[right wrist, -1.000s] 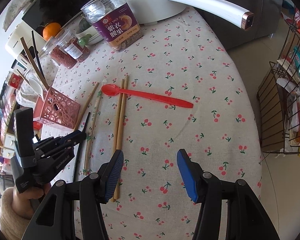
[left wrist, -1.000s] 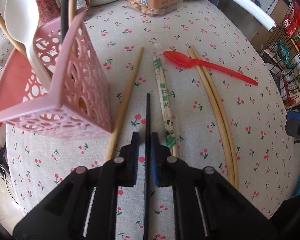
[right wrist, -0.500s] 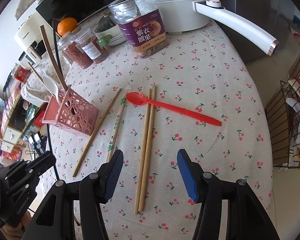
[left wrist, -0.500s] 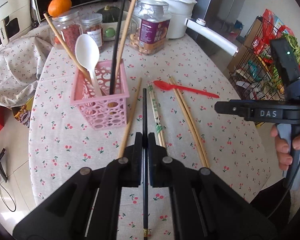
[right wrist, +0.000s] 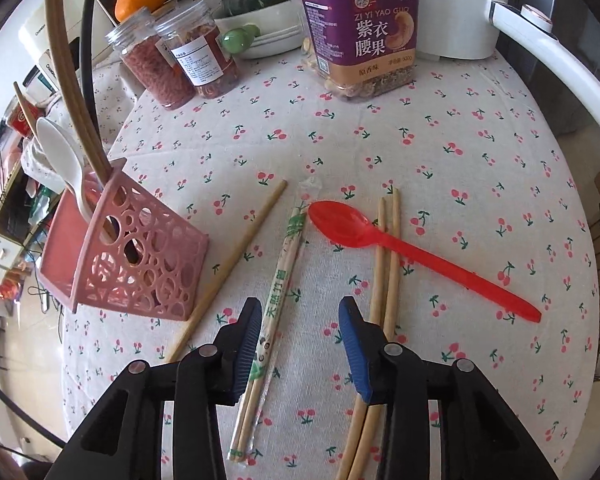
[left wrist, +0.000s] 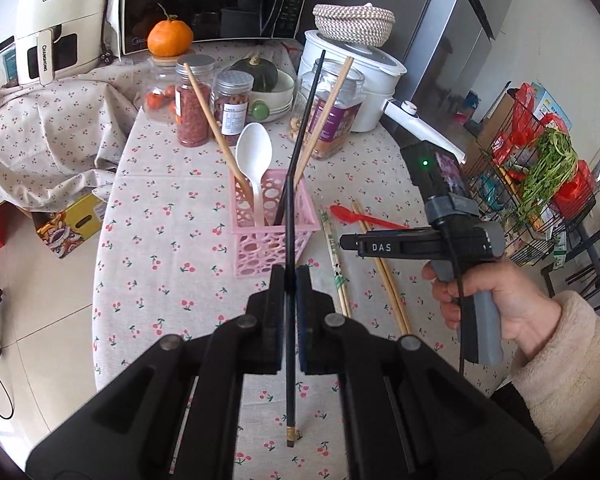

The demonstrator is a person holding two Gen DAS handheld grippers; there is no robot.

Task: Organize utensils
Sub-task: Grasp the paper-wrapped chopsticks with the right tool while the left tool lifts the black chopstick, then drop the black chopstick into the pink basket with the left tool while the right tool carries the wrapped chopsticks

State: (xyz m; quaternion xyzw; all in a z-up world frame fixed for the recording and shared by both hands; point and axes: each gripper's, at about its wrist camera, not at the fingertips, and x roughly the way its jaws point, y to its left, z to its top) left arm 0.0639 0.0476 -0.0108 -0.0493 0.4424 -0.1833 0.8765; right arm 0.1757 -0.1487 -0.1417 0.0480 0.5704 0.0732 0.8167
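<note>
My left gripper [left wrist: 288,276] is shut on a black chopstick [left wrist: 290,380] and holds it in the air, pointing at the pink basket [left wrist: 260,256]. In the basket stand a white spoon [left wrist: 254,148], another black chopstick and wooden ones. My right gripper [right wrist: 299,308] hangs low over the tablecloth with its jaws closing. The wrapped chopstick pair [right wrist: 284,272] lies between them, close to the left finger, and the pads do not press on it. A red spoon [right wrist: 380,240] lies across two bare bamboo chopsticks [right wrist: 396,208]. A single wooden chopstick [right wrist: 236,256] rests beside the basket [right wrist: 140,264].
Two red-filled jars [right wrist: 172,60], a purple-labelled nut jar [right wrist: 360,40] and a white pot [left wrist: 352,68] with a long handle crowd the far side of the table. A wire rack [left wrist: 540,184] of groceries stands off the right edge. The table's left edge drops to tiled floor.
My left gripper has risen and drawn back with the black chopstick, so the basket looks farther off. My right gripper has moved left and down over the wrapped chopsticks, and its jaws have narrowed.
</note>
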